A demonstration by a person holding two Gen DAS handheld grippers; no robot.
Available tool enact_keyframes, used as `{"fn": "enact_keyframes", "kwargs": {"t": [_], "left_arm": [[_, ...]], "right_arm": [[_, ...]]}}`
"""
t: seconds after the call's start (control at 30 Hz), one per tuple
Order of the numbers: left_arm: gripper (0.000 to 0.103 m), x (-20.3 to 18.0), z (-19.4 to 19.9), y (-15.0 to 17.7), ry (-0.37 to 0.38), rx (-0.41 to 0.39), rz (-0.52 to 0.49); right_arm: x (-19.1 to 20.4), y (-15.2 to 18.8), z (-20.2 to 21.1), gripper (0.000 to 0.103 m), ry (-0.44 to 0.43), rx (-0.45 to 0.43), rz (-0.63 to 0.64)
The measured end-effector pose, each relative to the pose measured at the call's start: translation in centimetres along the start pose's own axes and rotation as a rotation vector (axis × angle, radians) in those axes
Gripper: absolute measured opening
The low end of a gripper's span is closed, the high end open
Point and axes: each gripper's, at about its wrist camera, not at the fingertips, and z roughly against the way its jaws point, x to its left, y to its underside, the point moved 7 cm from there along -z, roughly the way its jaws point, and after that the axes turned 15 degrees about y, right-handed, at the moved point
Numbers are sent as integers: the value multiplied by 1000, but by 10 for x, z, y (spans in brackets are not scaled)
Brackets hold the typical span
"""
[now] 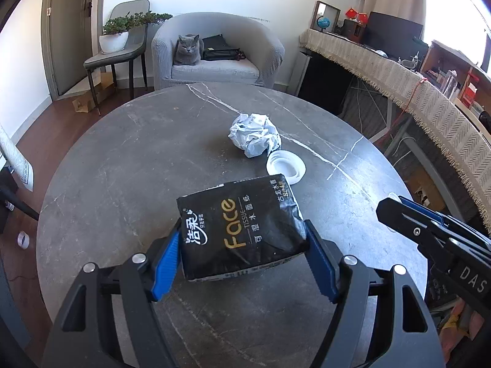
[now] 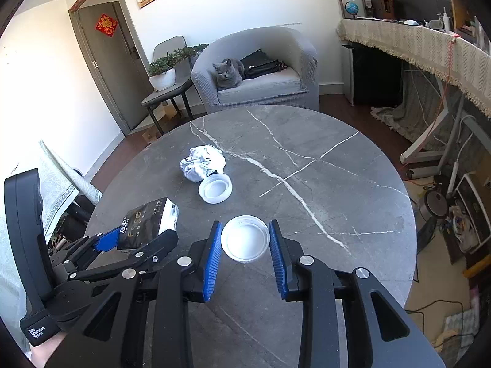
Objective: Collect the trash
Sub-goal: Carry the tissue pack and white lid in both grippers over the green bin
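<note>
Trash is in both grippers: left gripper (image 1: 242,256) clamps the black tissue pack (image 1: 239,230) above the table (image 1: 122,153), right gripper (image 2: 245,263) pinches a white lid (image 2: 245,238). Keep both squeezes firm; crumpled paper (image 1: 254,135) and another lid (image 1: 287,165) wait.

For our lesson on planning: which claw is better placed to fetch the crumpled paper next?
Left claw, probably: the crumpled paper lies straight beyond its tissue pack; the right claw, gripping a white lid, sits further aside. Both are full.
</note>
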Motion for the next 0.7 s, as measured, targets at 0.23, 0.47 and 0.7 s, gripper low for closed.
{"fn": "enact_keyframes", "kwargs": {"t": [0.23, 0.47, 0.7], "left_arm": [[75, 16, 29, 10, 19, -25, -2], [75, 30, 54, 19, 31, -40, -16], [75, 48, 72, 23, 45, -47, -26]], "right_arm": [[28, 16, 13, 31, -11, -2, 35], [56, 25, 20, 31, -26, -6, 78], [84, 29, 18, 31, -43, -4, 115]]}}
